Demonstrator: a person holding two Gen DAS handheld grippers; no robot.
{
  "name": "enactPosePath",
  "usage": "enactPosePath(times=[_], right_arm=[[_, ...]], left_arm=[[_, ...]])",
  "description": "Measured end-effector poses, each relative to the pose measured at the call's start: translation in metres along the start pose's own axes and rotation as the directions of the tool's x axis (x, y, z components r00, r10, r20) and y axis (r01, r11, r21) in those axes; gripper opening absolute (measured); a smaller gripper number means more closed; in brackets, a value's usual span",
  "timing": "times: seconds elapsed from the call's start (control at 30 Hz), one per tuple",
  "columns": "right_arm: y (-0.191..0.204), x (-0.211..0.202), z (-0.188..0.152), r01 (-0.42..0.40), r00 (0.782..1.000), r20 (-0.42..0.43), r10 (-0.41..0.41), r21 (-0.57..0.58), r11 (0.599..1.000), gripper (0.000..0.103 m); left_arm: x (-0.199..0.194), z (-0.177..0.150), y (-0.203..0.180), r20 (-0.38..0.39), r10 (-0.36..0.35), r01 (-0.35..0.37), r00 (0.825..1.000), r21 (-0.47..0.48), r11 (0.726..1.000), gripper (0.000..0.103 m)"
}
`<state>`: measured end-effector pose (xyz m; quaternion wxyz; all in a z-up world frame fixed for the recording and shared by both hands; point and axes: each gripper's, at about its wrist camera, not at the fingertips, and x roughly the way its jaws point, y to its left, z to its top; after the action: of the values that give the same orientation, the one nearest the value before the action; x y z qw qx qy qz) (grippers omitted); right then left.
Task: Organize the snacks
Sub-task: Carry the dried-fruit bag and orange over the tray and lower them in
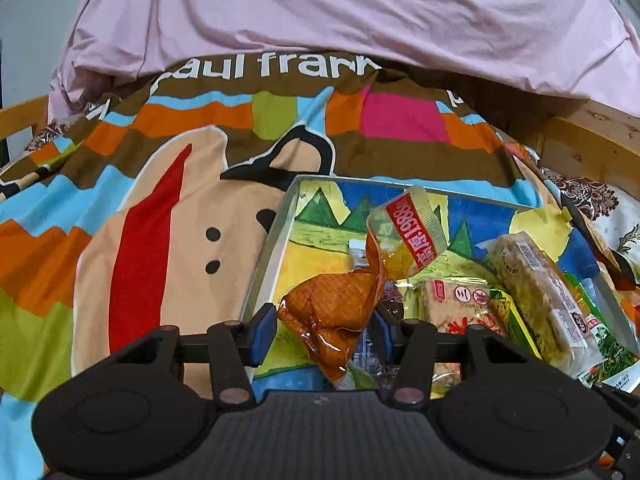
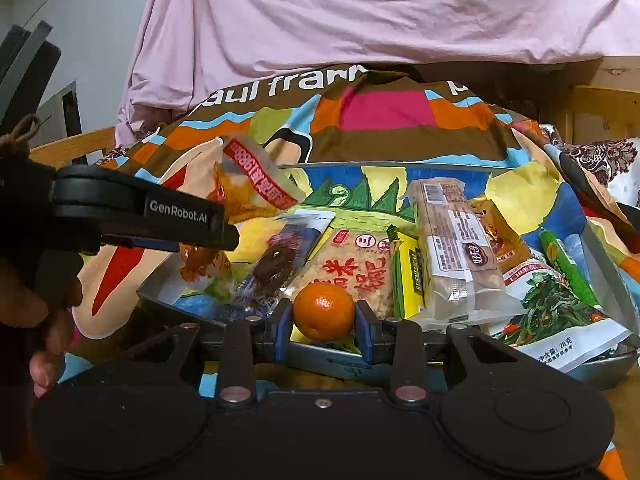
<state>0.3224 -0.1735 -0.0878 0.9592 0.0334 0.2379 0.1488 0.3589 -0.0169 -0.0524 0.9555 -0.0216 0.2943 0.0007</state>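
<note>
My left gripper (image 1: 325, 330) is shut on a brown vacuum-packed meat snack (image 1: 336, 312) with a red-labelled top, held over the left end of the metal tray (image 1: 272, 236). The same packet (image 2: 244, 192) and the left gripper (image 2: 208, 236) show at the left of the right wrist view. My right gripper (image 2: 324, 322) is shut on a small orange mandarin (image 2: 324, 311) above the tray's near rim (image 2: 340, 362). The tray holds several snack packets, among them a rice cracker pack (image 2: 352, 272) and a long clear-wrapped bar (image 2: 452, 248).
The tray lies on a colourful cartoon bedsheet (image 1: 160, 208). A pink quilt (image 1: 340, 16) is heaped behind it. A wooden bed frame (image 1: 588, 148) runs at the right. A green vegetable pouch (image 2: 552, 312) and a dark dried-fruit packet (image 2: 280, 264) lie in the tray.
</note>
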Motion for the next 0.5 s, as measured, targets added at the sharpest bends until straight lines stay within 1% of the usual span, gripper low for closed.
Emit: enactPosePath(times=[0.1,0.5], right_arm=[[0.0001,0.0004,0.0003,0.0,1.0,-0.001,0.0,0.001,1.0,0.036],[-0.0005,0.0008,0.0003,0.001,1.0,-0.002,-0.001,0.0,1.0,0.036]], left_arm=[[0.002,-0.0011,-0.0005,-0.017,0.005,-0.005,1.0,-0.005,1.0,0.054],[0.0027,-0.0033,0.002,-0.027,0.006,-0.007,1.0,-0.031,0.999,0.054]])
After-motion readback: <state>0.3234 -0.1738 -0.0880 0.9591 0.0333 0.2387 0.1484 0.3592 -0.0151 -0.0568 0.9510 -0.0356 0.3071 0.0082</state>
